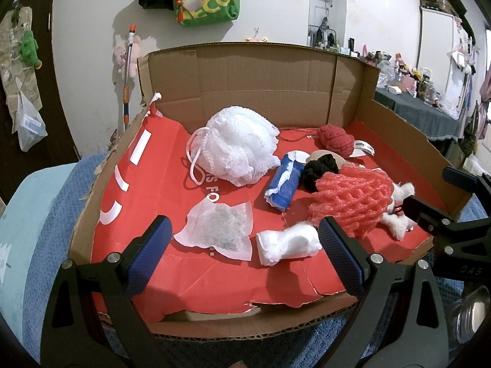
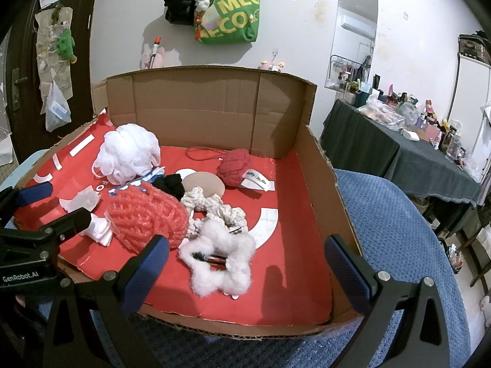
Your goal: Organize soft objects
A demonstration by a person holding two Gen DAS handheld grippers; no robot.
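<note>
A cardboard box [image 1: 267,73] lined with red paper holds several soft things. In the left wrist view I see a white mesh bath pouf [image 1: 239,147], a white sachet [image 1: 218,230], a white cotton wad [image 1: 288,243], a blue tissue pack [image 1: 284,184], a black scrunchie [image 1: 319,171], a pink foam net [image 1: 349,199] and a red knitted ball [image 1: 336,139]. My left gripper [image 1: 245,251] is open and empty over the box's near edge. In the right wrist view a fluffy white scrunchie [image 2: 219,260] lies just ahead of my open, empty right gripper [image 2: 245,271]. A cream scrunchie [image 2: 214,207] lies behind it.
The box [image 2: 322,190] rests on a blue towel [image 2: 392,230]. A dark cluttered table [image 2: 408,150] stands at the right. A green bag [image 2: 228,12] hangs on the wall behind. A beige pad [image 2: 204,184] lies mid-box.
</note>
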